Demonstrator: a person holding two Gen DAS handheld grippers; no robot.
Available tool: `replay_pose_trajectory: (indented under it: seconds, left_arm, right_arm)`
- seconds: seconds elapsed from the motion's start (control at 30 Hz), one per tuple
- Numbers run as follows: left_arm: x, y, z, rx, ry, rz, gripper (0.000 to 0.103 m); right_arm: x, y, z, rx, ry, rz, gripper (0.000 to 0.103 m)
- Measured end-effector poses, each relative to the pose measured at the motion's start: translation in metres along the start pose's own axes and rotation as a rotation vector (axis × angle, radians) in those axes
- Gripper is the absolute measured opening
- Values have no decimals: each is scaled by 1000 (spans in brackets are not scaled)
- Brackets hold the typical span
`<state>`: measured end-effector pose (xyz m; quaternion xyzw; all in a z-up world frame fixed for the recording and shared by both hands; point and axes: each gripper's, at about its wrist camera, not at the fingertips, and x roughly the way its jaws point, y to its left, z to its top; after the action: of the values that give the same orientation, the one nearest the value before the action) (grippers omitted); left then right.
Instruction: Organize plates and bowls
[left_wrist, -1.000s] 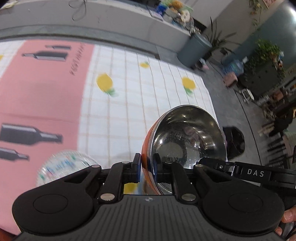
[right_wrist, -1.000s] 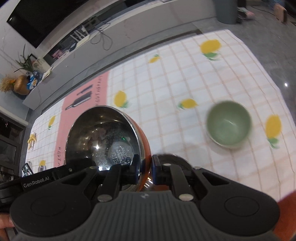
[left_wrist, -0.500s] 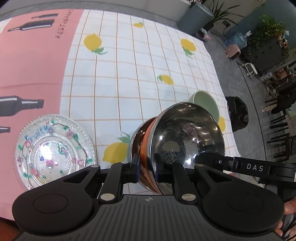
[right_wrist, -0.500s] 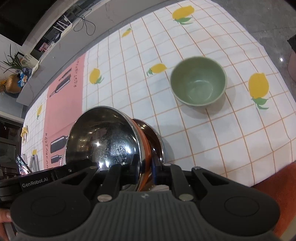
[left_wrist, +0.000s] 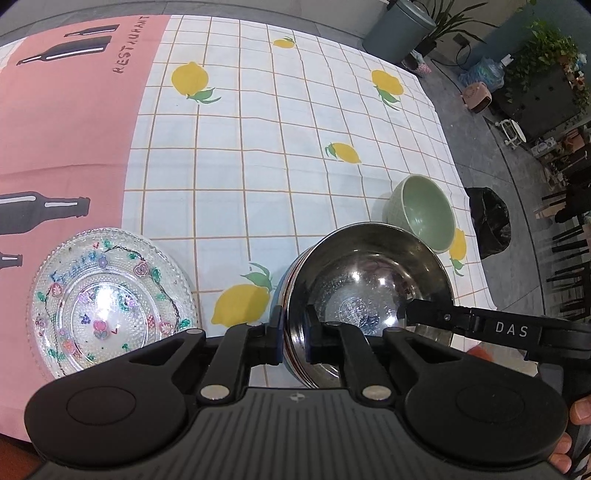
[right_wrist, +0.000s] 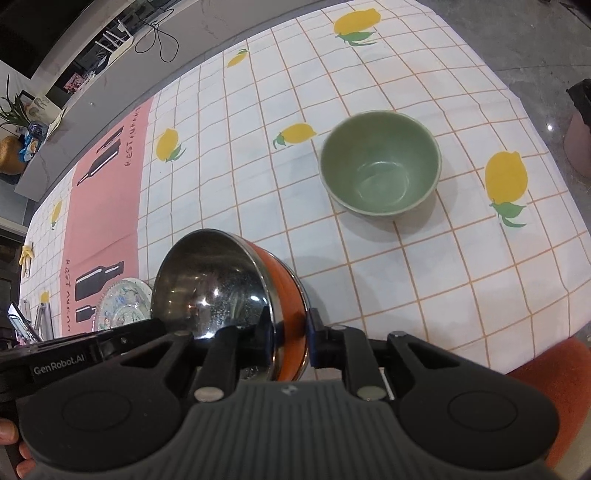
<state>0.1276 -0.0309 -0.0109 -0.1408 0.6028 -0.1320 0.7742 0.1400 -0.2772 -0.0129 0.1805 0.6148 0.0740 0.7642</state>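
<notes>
A steel bowl (left_wrist: 369, 280) with an orange outside (right_wrist: 291, 291) hangs low over the lemon tablecloth, tilted, gripped from both sides. My left gripper (left_wrist: 294, 325) pinches its left rim, one finger inside and one outside, jaws closing tight. My right gripper (right_wrist: 290, 328) has the right rim between its fingers; its jaws are opening slightly, with the pads still against the wall. A bluish edge of a second bowl (left_wrist: 281, 295) shows just under the left side. A green ceramic bowl (right_wrist: 380, 170) stands apart behind it. A patterned glass plate (left_wrist: 107, 302) lies to the left.
The table's right edge (left_wrist: 476, 258) drops to a grey floor with a black bag (left_wrist: 487, 225), a bin (left_wrist: 399, 26) and potted plants. An orange seat (right_wrist: 554, 373) sits below the near edge. A pink strip with bottle prints (left_wrist: 55, 122) covers the left of the cloth.
Both grippers came down with the steel bowl toward the table and tipped further downward. The glass plate and green bowl came fully into view. A second bowl appeared beneath the held one.
</notes>
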Motion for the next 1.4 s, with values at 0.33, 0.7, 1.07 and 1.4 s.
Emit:
replay_pose_trajectory:
  seconds: [0.33,0.7,1.07,1.4]
  left_arm:
    - [-1,6,1,-18,-43,16,14]
    - [0,0,0,10,-40,14,9]
    - [-39,-29,30,139,-162,-42,27]
    - [-11,-93,66,364,-65,-120,47]
  right_arm:
    - [-11,7,-2,-70,-34,-43,23]
    - [-4,-4,-5,-2,-4,17,6]
    - [-53,-19,1,31,-160,26,26]
    - [-64,-51,23,138,-257,-69,35]
